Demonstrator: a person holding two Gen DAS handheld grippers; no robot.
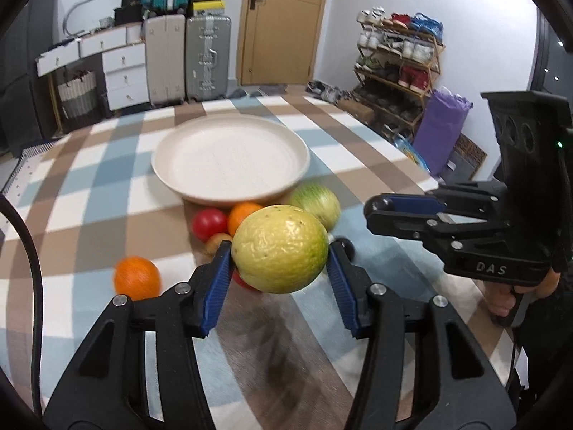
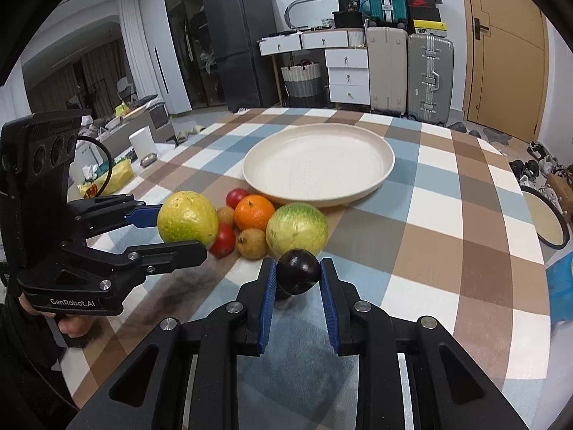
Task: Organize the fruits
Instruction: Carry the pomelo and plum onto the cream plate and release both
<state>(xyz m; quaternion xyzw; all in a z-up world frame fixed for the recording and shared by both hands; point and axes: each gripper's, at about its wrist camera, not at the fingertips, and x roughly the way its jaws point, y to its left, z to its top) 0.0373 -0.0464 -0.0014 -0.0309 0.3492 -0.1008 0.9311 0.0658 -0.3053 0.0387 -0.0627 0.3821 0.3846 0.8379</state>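
Observation:
My left gripper [image 1: 279, 251] is shut on a big yellow-green fruit [image 1: 275, 229], held above the checked cloth; in the right wrist view the left gripper [image 2: 182, 231] carries the same fruit [image 2: 188, 218] at the left. My right gripper [image 2: 298, 268] is shut on a small dark plum [image 2: 299, 270] just above the cloth. In the left wrist view the right gripper [image 1: 374, 213] is side-on and the plum is hidden. A cream plate [image 2: 379, 179] lies beyond. In front of it cluster a green fruit [image 2: 297, 229], an orange [image 2: 254, 211], two red tomatoes [image 2: 237, 197] and small tan fruits [image 2: 252, 243].
A second orange [image 1: 138, 277] lies alone to the left of the cluster. The round table's edge [image 2: 537, 251] curves close on the right, with a round tray [image 2: 551, 222] on the floor below it. Suitcases [image 2: 429, 75] and drawers stand far behind.

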